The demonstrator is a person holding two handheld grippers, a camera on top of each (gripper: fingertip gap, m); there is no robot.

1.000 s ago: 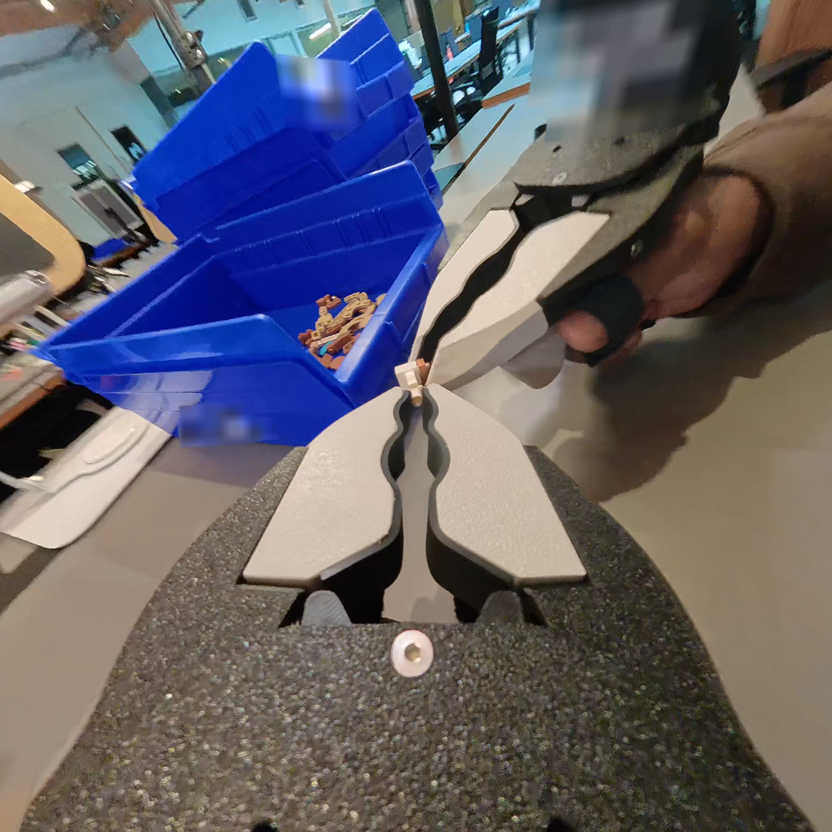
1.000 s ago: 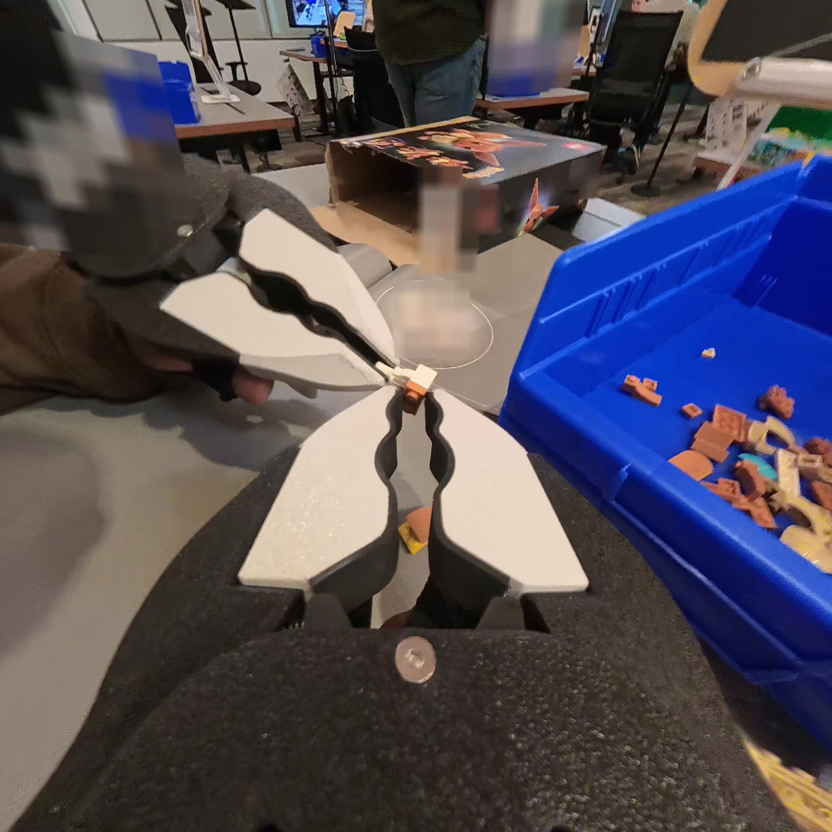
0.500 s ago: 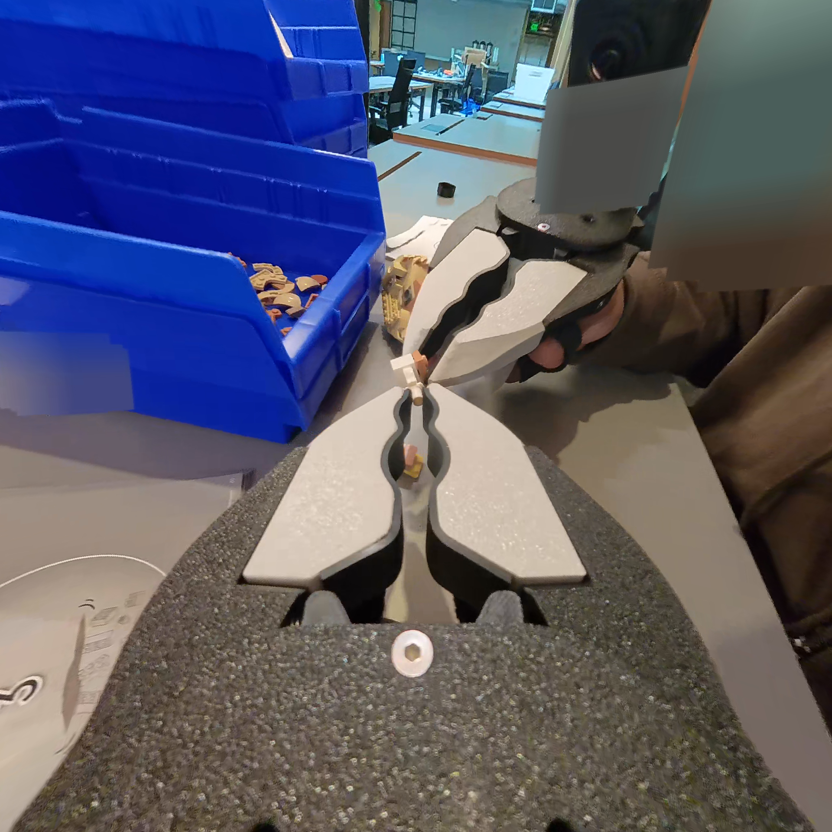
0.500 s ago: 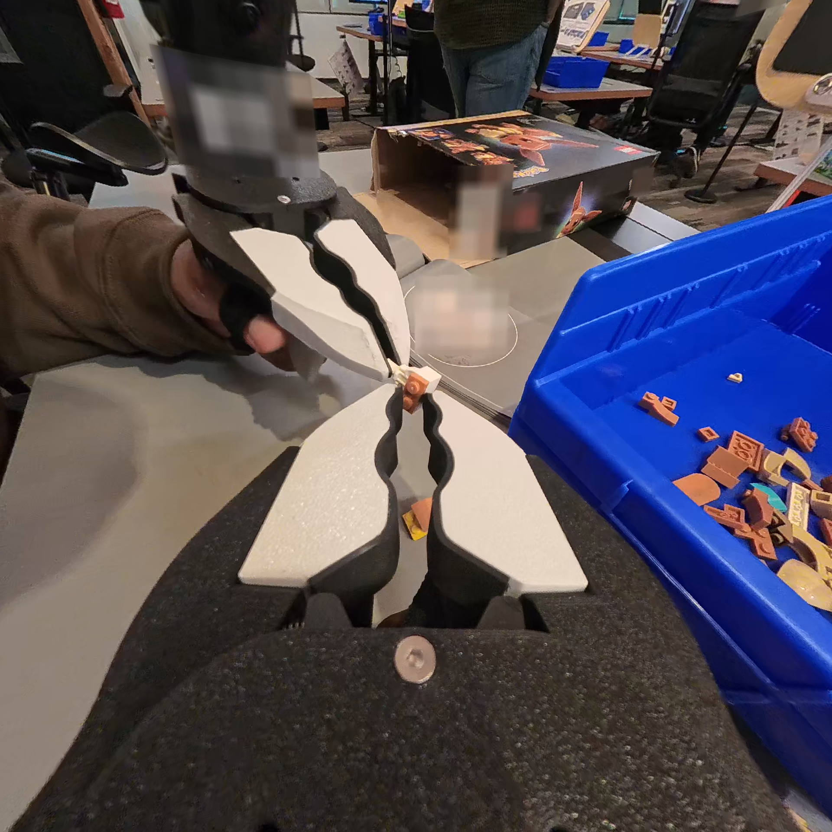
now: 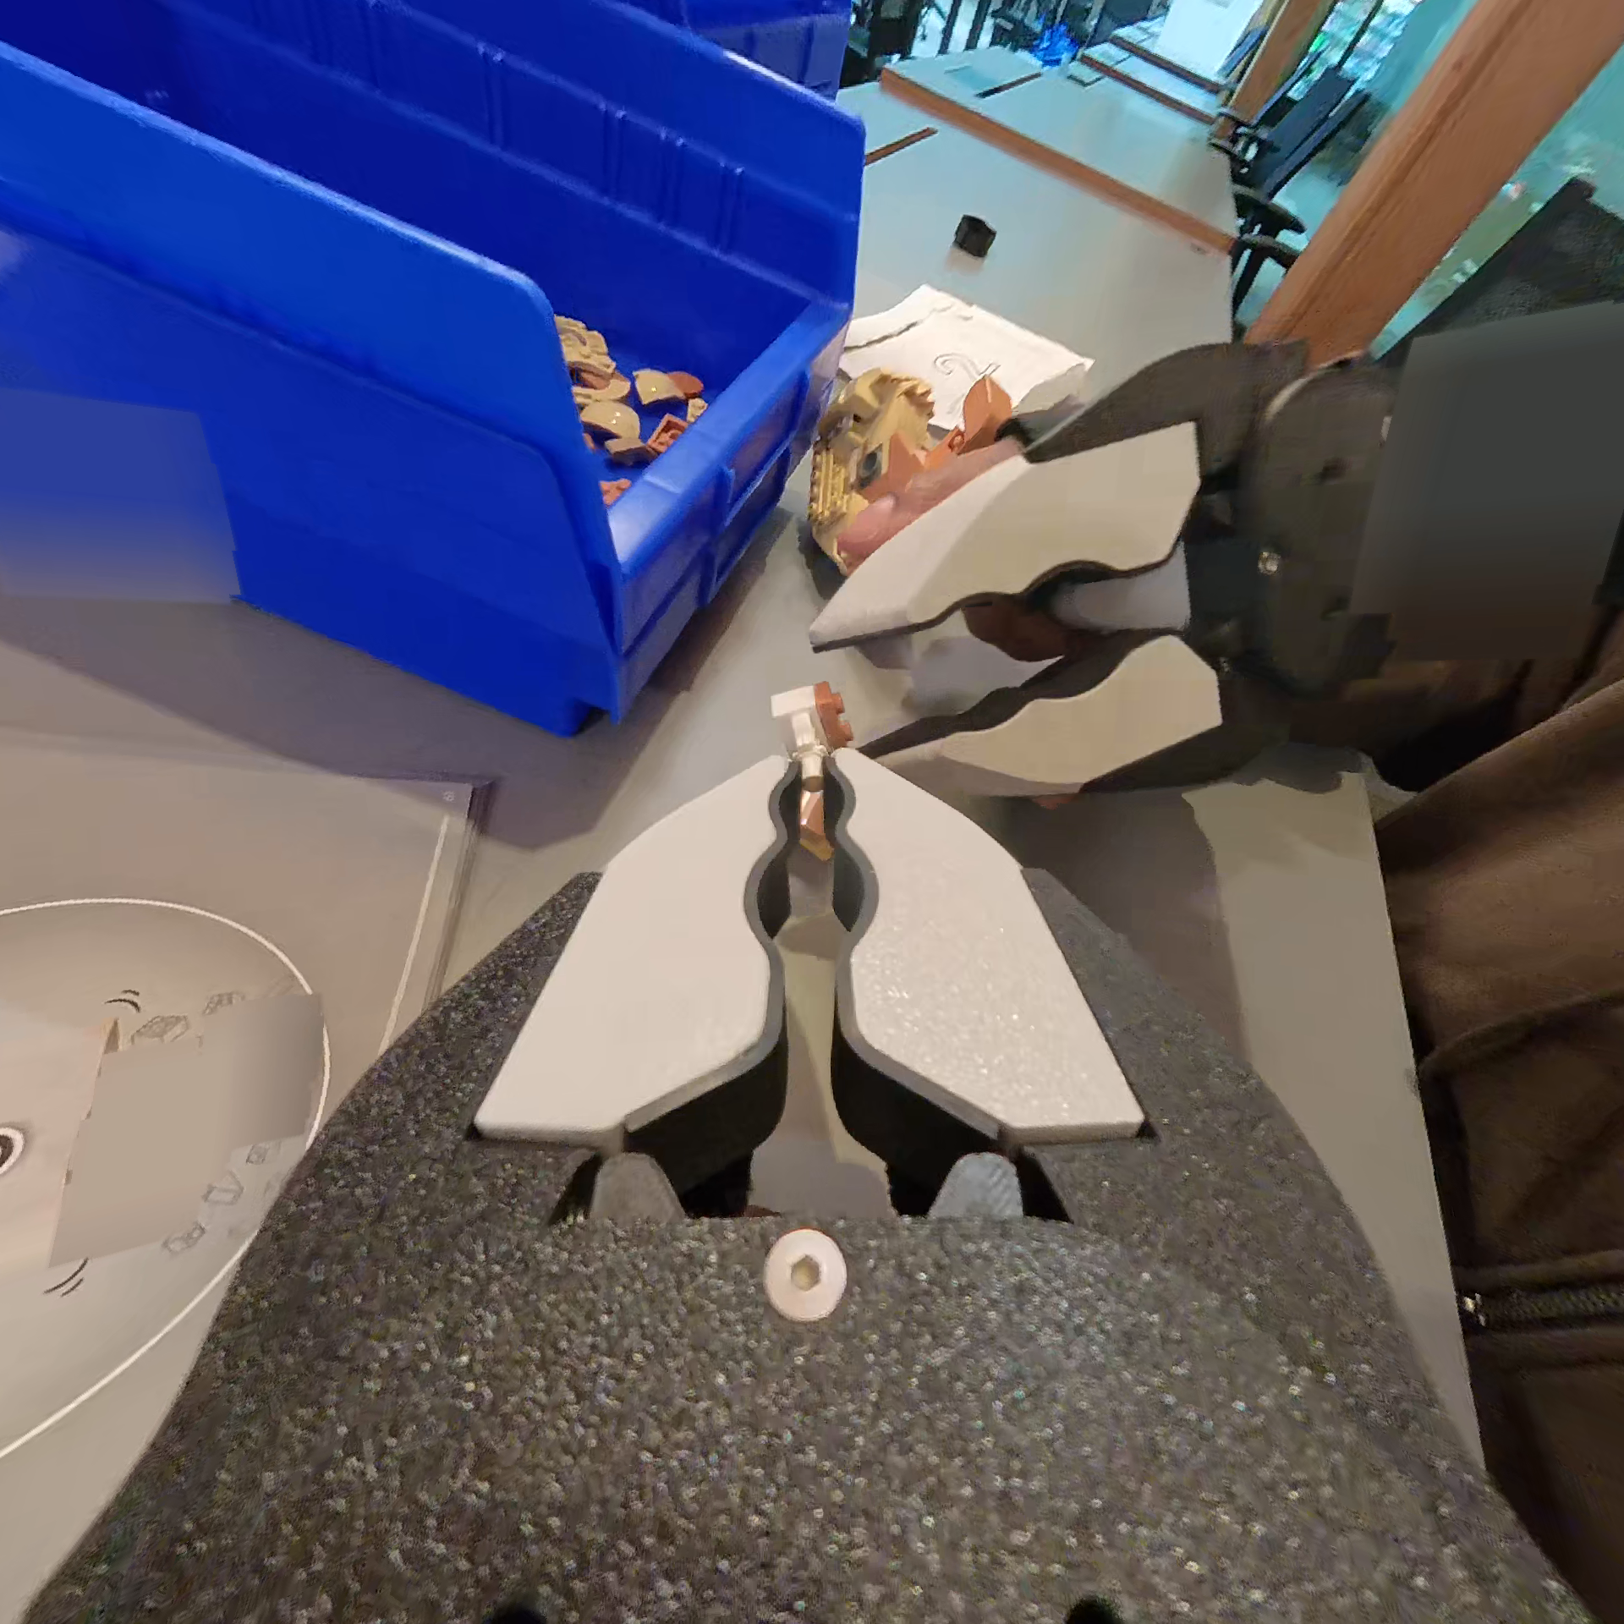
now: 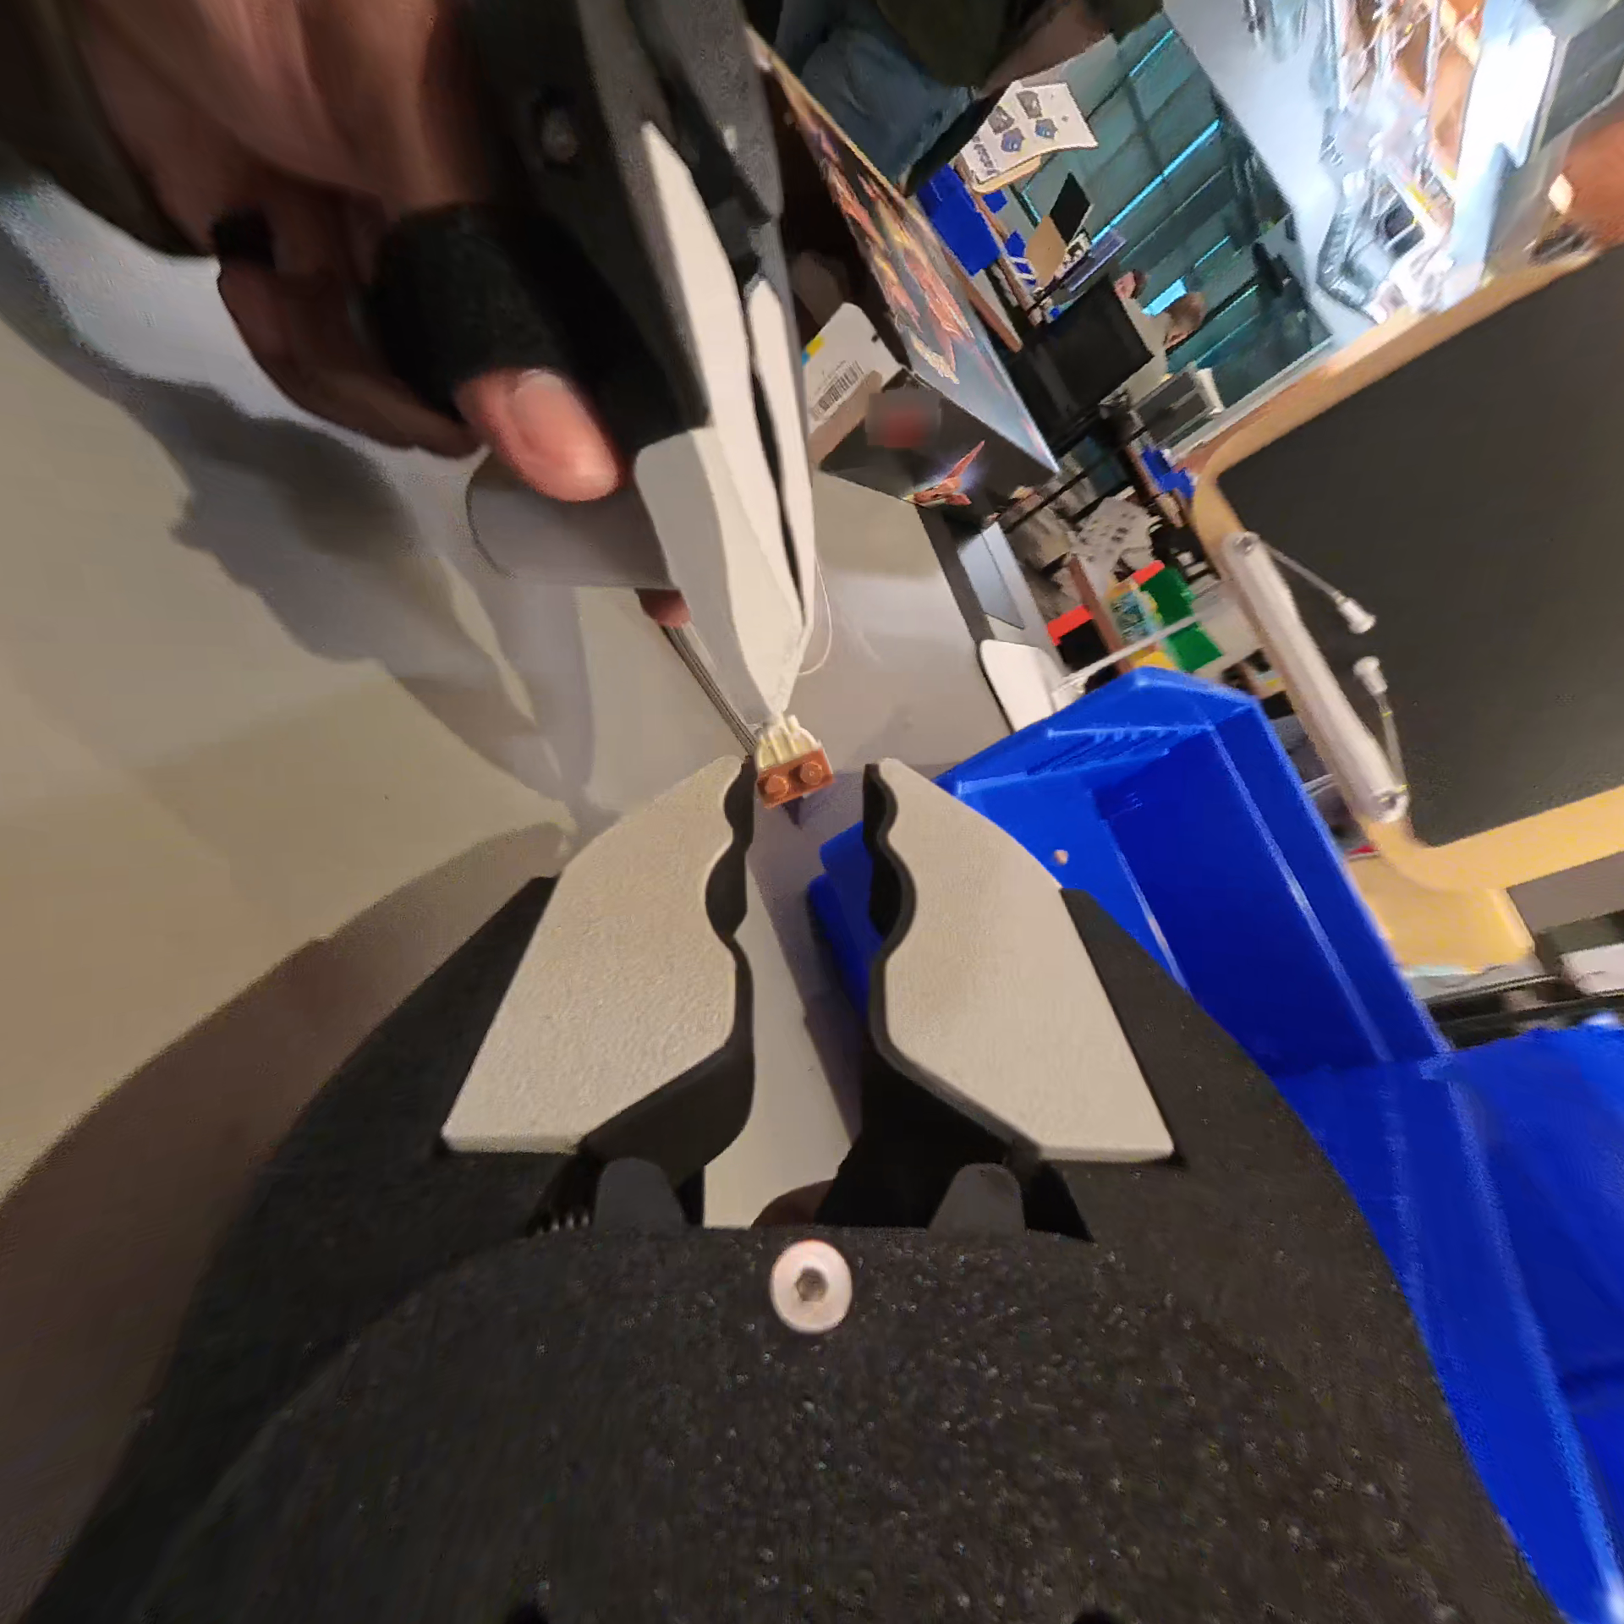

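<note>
While the left gripper [image 5: 813, 763] pinches the white clip's pin with its brown plate [image 5: 830, 710], the right gripper [image 6: 808, 773], jaws parted and empty, should withdraw without nudging it.

Blue bin [image 5: 721, 492] cut off at left edge, right-view background motion-blurred

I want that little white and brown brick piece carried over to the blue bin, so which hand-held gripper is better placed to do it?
Left, probably. The left hand-held gripper is already shut on the white and brown brick piece, beside the blue bin. The right hand-held gripper stands open, gripping nothing.
</note>
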